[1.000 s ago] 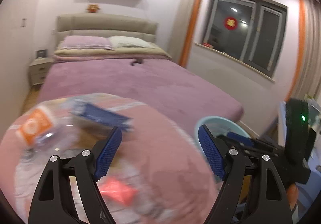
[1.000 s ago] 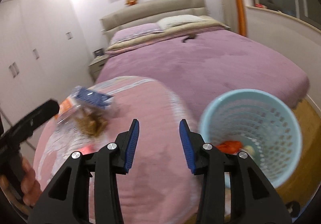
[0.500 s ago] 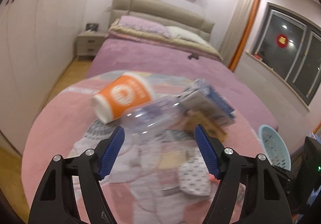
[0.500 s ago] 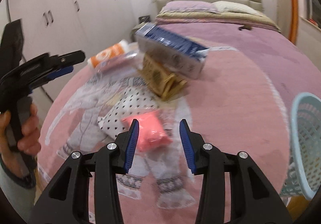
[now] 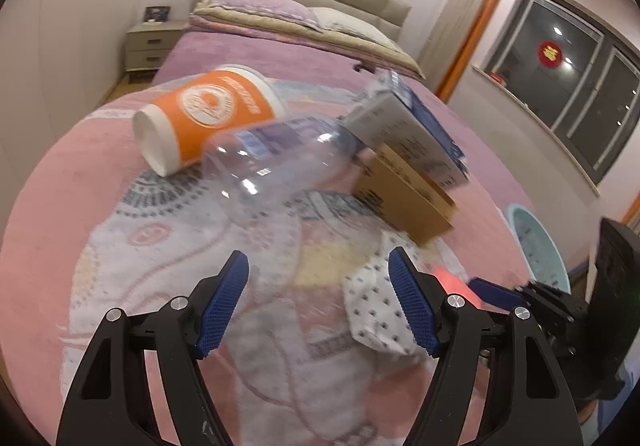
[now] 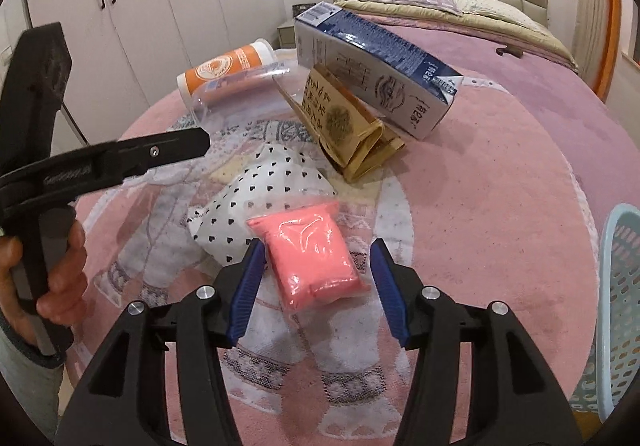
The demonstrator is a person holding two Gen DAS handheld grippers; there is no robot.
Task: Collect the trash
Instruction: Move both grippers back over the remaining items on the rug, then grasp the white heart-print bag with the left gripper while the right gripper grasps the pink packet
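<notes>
Trash on rug (image 6: 500, 206) | both views swung from basket (image 6: 624, 286) onto pile | right tool (image 6: 316, 270) just widened, pink packet (image 6: 312, 254) straddled, unpressed | left tool (image 5: 318, 294) open, empty, narrowed earlier | pickup judged next

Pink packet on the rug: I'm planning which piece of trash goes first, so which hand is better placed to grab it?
Right. The right tool is open with the pink packet lying directly between its pads, untouched. The left tool is open over bare rug, nearer the clear bottle.
</notes>
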